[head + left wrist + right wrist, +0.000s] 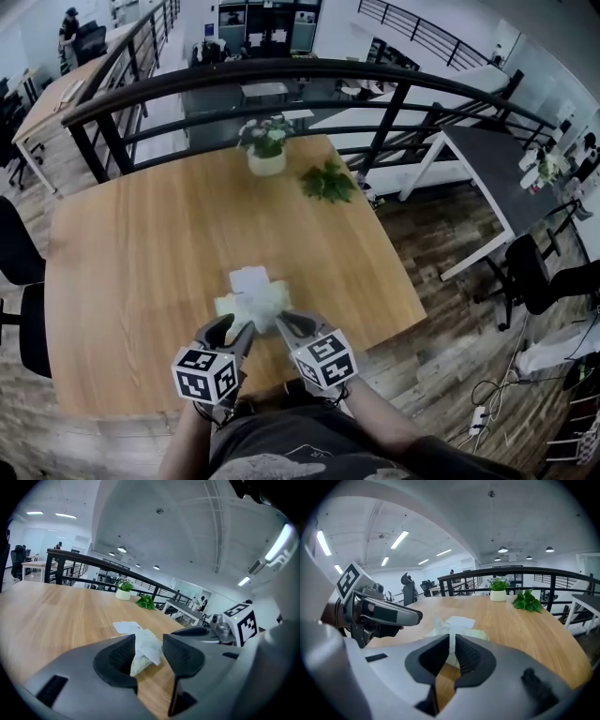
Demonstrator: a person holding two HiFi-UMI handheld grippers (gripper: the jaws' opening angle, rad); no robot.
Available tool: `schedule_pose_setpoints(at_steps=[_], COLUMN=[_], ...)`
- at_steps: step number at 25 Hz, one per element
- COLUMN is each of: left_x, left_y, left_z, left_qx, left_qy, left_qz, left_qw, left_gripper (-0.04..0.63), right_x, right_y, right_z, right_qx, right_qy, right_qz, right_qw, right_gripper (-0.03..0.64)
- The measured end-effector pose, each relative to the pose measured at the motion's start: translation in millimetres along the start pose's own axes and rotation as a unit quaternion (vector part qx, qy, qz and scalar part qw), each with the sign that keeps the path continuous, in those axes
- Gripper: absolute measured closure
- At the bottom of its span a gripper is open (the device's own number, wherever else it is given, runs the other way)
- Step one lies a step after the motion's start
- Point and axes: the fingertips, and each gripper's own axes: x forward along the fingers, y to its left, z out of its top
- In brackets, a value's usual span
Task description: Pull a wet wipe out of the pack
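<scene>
A pale green wet wipe pack (228,306) lies on the wooden table (141,244) near its front edge, with a white flap (249,278) beyond it. A crumpled white wet wipe (262,298) stands up out of the pack. My left gripper (234,330) is open; in the left gripper view the wipe (146,648) sits loose between its wide jaws (149,652). My right gripper (284,322) is at the pack's right side. In the right gripper view its jaws (452,649) are closed on a thin fold of the wipe, with the pack (474,633) just behind.
At the table's far edge stand a white potted plant (266,148) and a loose green sprig (328,181). A dark curved railing (309,70) runs behind the table. Black chairs (19,281) stand at the left, and the table's right edge drops to a wooden floor.
</scene>
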Motion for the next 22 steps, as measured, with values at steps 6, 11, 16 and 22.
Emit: schedule_pose_setpoints(at_steps=[6, 11, 16, 22], left_x=[24.9, 35.2, 32.5, 27.7], left_y=[9.9, 25.0, 37.2, 39.3], left_z=[1.9, -0.4, 1.0, -0.1], left_qx=[-0.041, -0.052, -0.052, -0.049], left_qy=[0.010, 0.026, 0.021, 0.023], left_qz=[0.052, 0.098, 0.132, 0.135], left_qw=[0.9978, 0.9935, 0.9896, 0.9894], left_gripper=[0.414, 0.458, 0.569, 0.580], right_x=[0.5, 1.8, 8.1, 20.5], right_y=[-7.3, -9.6, -8.5, 3.1], right_z=[-6.2, -11.7, -13.1, -12.8], right_qx=[-0.014, -0.024, -0.039, -0.053], right_qy=[0.011, 0.020, 0.026, 0.040], right_qz=[0.029, 0.049, 0.067, 0.097], right_qw=[0.999, 0.998, 0.997, 0.993], right_gripper=[0.591, 0.591, 0.589, 0.500])
